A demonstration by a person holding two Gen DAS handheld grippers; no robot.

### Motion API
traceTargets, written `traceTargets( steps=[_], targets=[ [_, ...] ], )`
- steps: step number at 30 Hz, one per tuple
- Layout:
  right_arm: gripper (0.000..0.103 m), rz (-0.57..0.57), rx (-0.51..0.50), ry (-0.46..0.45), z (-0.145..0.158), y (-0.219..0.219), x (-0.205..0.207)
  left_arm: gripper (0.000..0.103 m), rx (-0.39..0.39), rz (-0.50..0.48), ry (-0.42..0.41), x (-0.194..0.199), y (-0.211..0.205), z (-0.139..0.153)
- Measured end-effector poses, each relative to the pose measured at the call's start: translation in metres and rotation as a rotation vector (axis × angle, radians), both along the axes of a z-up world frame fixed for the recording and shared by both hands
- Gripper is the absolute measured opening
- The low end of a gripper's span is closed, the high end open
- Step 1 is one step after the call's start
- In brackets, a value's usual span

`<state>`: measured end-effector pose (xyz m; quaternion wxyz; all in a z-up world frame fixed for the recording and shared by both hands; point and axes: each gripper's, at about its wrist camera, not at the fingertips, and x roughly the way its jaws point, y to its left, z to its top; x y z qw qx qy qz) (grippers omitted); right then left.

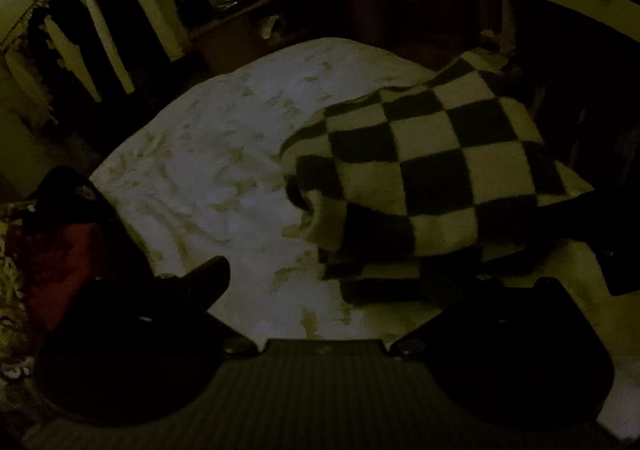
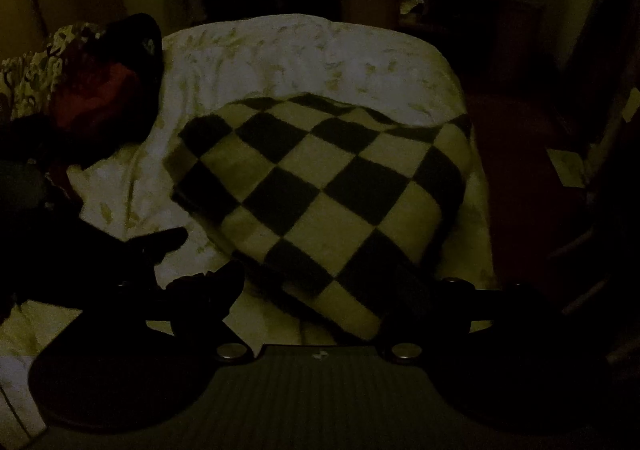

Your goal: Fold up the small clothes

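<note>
The scene is very dim. A black-and-white checkered fleece cloth (image 1: 436, 174) lies folded in layers on a pale patterned bed sheet (image 1: 208, 170). In the right wrist view the checkered cloth (image 2: 320, 190) lies flat in the middle of the bed. My left gripper (image 1: 340, 282) is open, its left finger (image 1: 200, 278) over the sheet and its right finger dark beside the cloth's near edge. My right gripper (image 2: 336, 290) is open with the cloth's near corner between its spread fingers. The left gripper (image 2: 160, 246) also shows at the left of the right wrist view.
A heap of dark, red and patterned clothes (image 2: 88, 90) lies at the bed's left side and shows in the left wrist view (image 1: 60, 234). A wooden shelf unit (image 2: 440, 2) stands beyond the bed. The floor (image 2: 520, 170) drops off at the right.
</note>
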<state>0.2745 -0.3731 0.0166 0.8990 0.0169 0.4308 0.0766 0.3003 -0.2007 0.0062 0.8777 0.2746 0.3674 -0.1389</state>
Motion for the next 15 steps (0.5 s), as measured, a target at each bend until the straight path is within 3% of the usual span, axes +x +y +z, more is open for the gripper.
traceTargets(
  steps=[7, 15],
  targets=[
    [0.103, 0.013, -0.024, 0.004, -0.0037, 0.0036, 0.0021, 0.103, -0.003, -0.018, 0.004, -0.0005, -0.0021, 0.0011],
    [0.103, 0.020, -0.056, 0.011, -0.0030, 0.0054, 0.0037, 0.103, -0.059, -0.045, 0.023, -0.0025, 0.0013, 0.0045]
  ],
)
